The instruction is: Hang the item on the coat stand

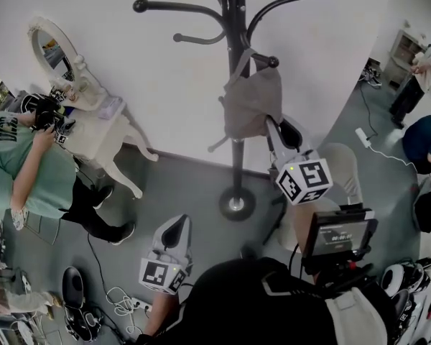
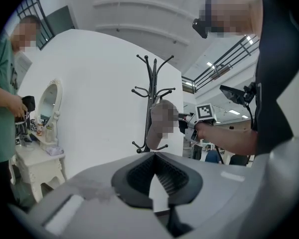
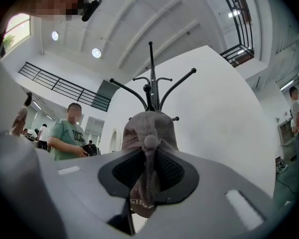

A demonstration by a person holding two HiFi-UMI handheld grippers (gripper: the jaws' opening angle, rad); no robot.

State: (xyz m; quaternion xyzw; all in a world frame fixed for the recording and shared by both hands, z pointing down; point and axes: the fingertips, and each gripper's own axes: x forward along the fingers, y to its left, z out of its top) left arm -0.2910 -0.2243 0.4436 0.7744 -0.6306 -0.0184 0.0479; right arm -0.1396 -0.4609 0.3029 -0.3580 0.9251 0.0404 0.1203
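Note:
The black coat stand [image 1: 235, 20] rises in front of a white wall, its round base [image 1: 237, 203] on the grey floor. A grey cap [image 1: 251, 103] hangs against the pole at a short lower hook [image 1: 272, 62]; whether it rests on the hook I cannot tell. My right gripper [image 1: 276, 129] reaches up to the cap's right edge. In the right gripper view, my right gripper [image 3: 150, 151] is shut on the cap [image 3: 149, 126], pinching its fabric at the top button. My left gripper [image 1: 175, 227] is low and to the left, shut and empty. The left gripper view shows the stand [image 2: 151, 83] and the cap [image 2: 162, 123] ahead.
A white dressing table [image 1: 100, 139] with an oval mirror stands at the left, and a person in a green shirt [image 1: 29, 164] stands beside it. Cables and shoes [image 1: 111, 300] lie on the floor at lower left. More people [image 1: 422, 139] are at the far right.

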